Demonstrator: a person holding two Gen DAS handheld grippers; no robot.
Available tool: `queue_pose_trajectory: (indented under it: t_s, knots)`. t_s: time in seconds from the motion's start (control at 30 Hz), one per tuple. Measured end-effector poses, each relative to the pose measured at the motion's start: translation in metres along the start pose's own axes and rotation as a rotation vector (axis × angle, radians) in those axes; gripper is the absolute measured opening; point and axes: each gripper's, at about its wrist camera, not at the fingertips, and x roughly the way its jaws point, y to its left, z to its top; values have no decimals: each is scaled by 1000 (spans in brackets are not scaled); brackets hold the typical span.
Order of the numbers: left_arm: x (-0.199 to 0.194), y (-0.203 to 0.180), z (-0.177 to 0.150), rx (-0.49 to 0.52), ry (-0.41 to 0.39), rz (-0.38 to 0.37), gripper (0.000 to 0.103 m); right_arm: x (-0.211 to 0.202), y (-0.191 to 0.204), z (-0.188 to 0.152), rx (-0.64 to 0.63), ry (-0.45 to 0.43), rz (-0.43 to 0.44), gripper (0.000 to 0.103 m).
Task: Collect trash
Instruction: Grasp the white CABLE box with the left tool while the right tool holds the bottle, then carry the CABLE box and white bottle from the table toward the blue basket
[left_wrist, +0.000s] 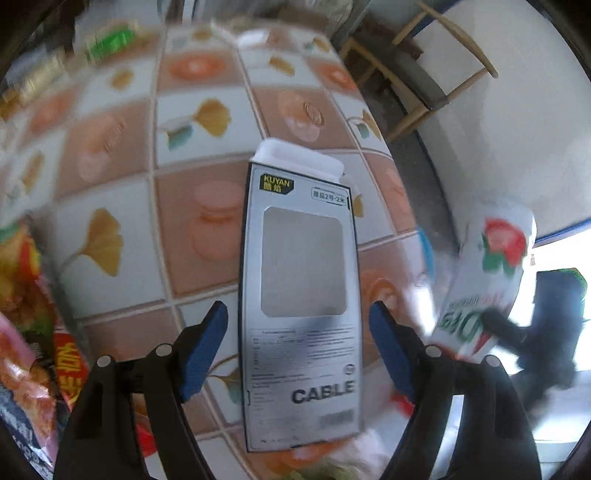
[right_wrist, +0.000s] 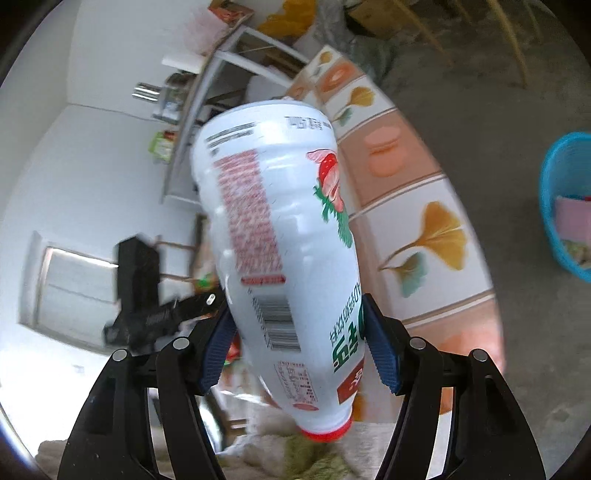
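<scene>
A silver cable box marked CABLE lies on the patterned tablecloth, between the two blue pads of my left gripper. The pads stand apart from the box on both sides; the gripper is open. My right gripper is shut on a white strawberry drink bottle with a red cap, held up off the table with its cap toward the camera. The same bottle and the right gripper show at the right of the left wrist view.
Snack wrappers lie at the table's left edge. A blue basket holding some trash stands on the floor to the right. A wooden chair stands beyond the table. Shelves are against the wall.
</scene>
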Motion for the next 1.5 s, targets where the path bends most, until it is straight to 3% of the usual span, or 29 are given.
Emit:
queue_pose_trajectory:
  t_s: [0.13, 0.3, 0.5, 0.73, 0.87, 1.0, 1.5]
  knots:
    - [8, -18, -10, 64, -59, 75, 80, 6, 2, 5, -27, -15, -128, 62]
    - [24, -22, -9, 33, -74, 80, 81, 19, 11, 0, -67, -46, -245, 62]
    - [32, -24, -16, 98, -133, 151, 79, 21, 12, -1, -64, -62, -256, 62]
    - [16, -3, -34, 49, -129, 188, 79, 32, 22, -6, -67, -37, -249, 62]
    - [10, 8, -33, -4, -148, 182, 84, 38, 29, -9, -101, -30, -287, 69]
    - [13, 5, -28, 4, -148, 176, 86, 39, 34, -13, -121, -27, -327, 72]
    - [20, 3, -26, 40, -174, 211, 80, 43, 43, -27, -179, -29, -404, 67]
